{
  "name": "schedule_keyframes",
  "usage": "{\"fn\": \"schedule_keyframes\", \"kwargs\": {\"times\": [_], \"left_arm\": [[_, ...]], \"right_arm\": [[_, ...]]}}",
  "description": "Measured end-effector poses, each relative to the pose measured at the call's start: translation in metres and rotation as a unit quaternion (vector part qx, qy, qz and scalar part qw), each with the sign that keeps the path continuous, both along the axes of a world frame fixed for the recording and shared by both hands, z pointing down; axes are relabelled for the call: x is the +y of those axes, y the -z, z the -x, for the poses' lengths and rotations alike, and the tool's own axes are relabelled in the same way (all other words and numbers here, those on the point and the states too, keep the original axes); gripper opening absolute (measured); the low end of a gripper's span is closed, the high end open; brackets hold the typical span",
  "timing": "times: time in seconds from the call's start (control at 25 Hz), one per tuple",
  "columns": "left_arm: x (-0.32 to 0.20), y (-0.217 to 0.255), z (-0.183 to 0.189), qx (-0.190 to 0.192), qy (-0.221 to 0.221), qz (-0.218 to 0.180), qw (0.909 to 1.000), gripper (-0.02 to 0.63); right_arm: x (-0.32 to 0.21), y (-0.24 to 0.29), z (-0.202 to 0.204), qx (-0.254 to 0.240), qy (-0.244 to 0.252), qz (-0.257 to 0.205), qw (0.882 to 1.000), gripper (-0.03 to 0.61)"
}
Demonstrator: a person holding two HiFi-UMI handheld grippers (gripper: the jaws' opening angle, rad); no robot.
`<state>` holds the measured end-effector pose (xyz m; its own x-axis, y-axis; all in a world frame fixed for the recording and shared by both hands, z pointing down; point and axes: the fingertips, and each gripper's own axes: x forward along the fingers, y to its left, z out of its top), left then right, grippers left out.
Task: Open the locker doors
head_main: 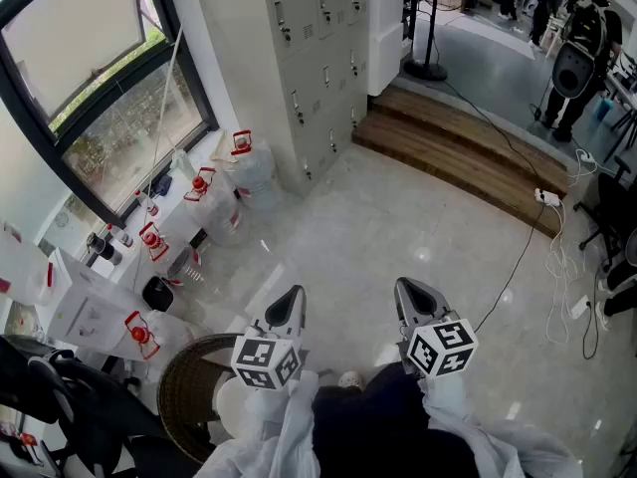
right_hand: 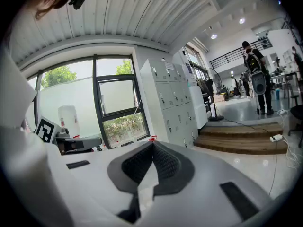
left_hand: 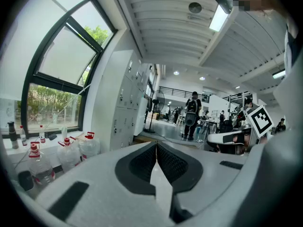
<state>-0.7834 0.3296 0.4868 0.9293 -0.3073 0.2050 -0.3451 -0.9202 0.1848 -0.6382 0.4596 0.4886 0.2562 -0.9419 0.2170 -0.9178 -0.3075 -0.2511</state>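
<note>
A bank of grey lockers [head_main: 318, 58] stands against the wall far ahead, every door closed, each with a small handle. The same lockers [left_hand: 125, 112] show at left of centre in the left gripper view, and the lockers [right_hand: 175, 103] sit mid-frame in the right gripper view. My left gripper [head_main: 291, 302] and right gripper [head_main: 413, 292] hover side by side low in the head view, well short of the lockers. Both are shut with nothing between the pads, as the left gripper [left_hand: 155, 143] and right gripper [right_hand: 153, 143] show close up.
Several water jugs with red caps [head_main: 214, 192] line the floor under the window at left. Wooden steps [head_main: 458, 152] run to the right of the lockers, with a cable and power strip [head_main: 547, 197] beyond. A person with a backpack [head_main: 587, 38] stands far right. A wicker basket [head_main: 194, 391] is near my feet.
</note>
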Motion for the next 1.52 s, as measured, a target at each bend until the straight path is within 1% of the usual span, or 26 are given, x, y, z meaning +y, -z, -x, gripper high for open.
{"fn": "schedule_keyframes", "kwargs": {"times": [0.2, 0.52, 0.88, 1.04, 1.2, 1.36, 1.52], "left_arm": [[-0.002, 0.0, 0.0, 0.001, -0.002, 0.005, 1.0, 0.011], [-0.003, -0.003, 0.004, -0.004, -0.005, 0.008, 0.9999, 0.011], [0.0, -0.013, 0.002, -0.011, -0.014, 0.02, 0.9996, 0.011], [-0.007, -0.012, -0.007, -0.008, -0.012, 0.021, 0.9997, 0.011], [-0.023, -0.01, -0.017, -0.007, -0.004, 0.021, 0.9998, 0.011], [-0.04, -0.012, -0.039, -0.009, -0.002, 0.023, 0.9997, 0.011], [-0.062, -0.01, -0.068, -0.013, -0.001, 0.023, 0.9997, 0.011]], "right_arm": [[0.0, 0.0, 0.001, -0.01, -0.006, -0.008, 1.0, 0.002], [-0.001, -0.006, 0.002, -0.015, -0.013, 0.001, 1.0, 0.001], [0.001, -0.01, 0.009, -0.018, -0.006, 0.004, 1.0, 0.0], [-0.005, -0.011, 0.0, -0.019, -0.003, 0.008, 1.0, 0.001], [-0.023, -0.009, -0.011, -0.019, 0.006, 0.003, 1.0, 0.0], [-0.047, -0.012, -0.033, -0.021, 0.015, 0.01, 1.0, 0.0], [-0.071, -0.009, -0.058, -0.02, 0.024, 0.012, 0.999, 0.0]]}}
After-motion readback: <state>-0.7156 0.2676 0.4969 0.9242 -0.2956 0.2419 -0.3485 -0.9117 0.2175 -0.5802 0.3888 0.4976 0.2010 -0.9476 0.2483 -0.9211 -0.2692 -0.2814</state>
